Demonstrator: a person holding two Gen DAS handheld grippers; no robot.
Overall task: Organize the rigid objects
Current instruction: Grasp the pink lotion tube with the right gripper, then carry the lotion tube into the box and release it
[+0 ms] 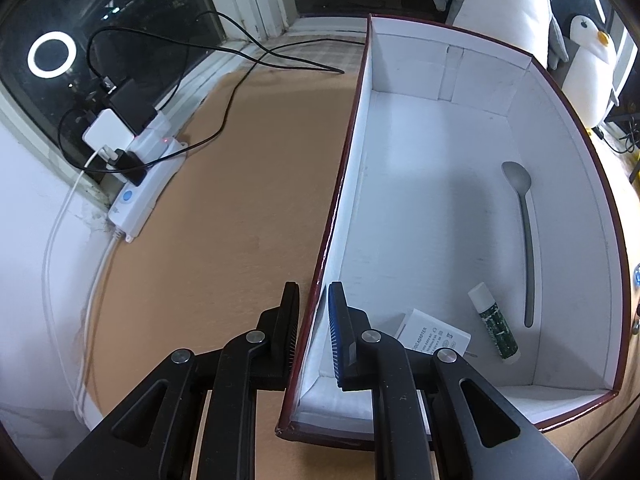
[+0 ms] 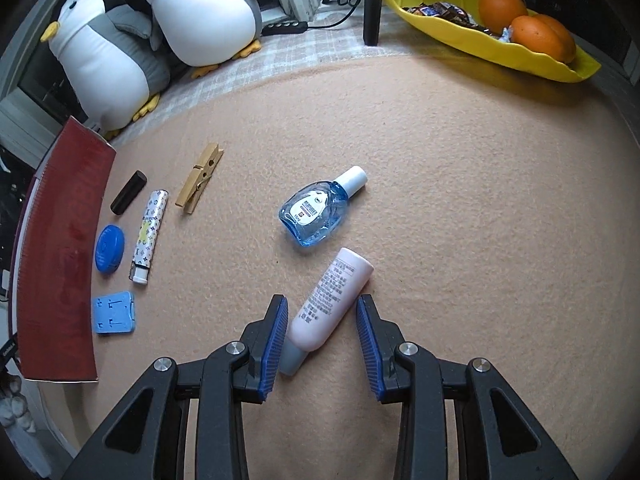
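In the left wrist view my left gripper (image 1: 314, 292) is shut on the left wall of a white-lined, dark red box (image 1: 560, 208), one jaw outside and one inside. In the box lie a grey spoon (image 1: 528, 240), a green-and-white stick (image 1: 494, 322) and a white adapter (image 1: 432, 336). In the right wrist view my right gripper (image 2: 322, 304) stands open over a pink tube (image 2: 332, 300) that lies on the tan cloth between the jaws; the right pad is clear of it. A blue dropper bottle (image 2: 316, 212) lies just beyond.
Left of the tube lie a wooden clothespin (image 2: 200, 178), a patterned lighter (image 2: 148, 236), a black cylinder (image 2: 129, 192), a round blue case (image 2: 109, 249) and a square blue case (image 2: 114, 312), beside the box's red outer wall (image 2: 60, 260). Penguin plushes (image 2: 200, 12), a yellow fruit tray (image 2: 500, 44) and a power strip (image 1: 144, 184) line the edges.
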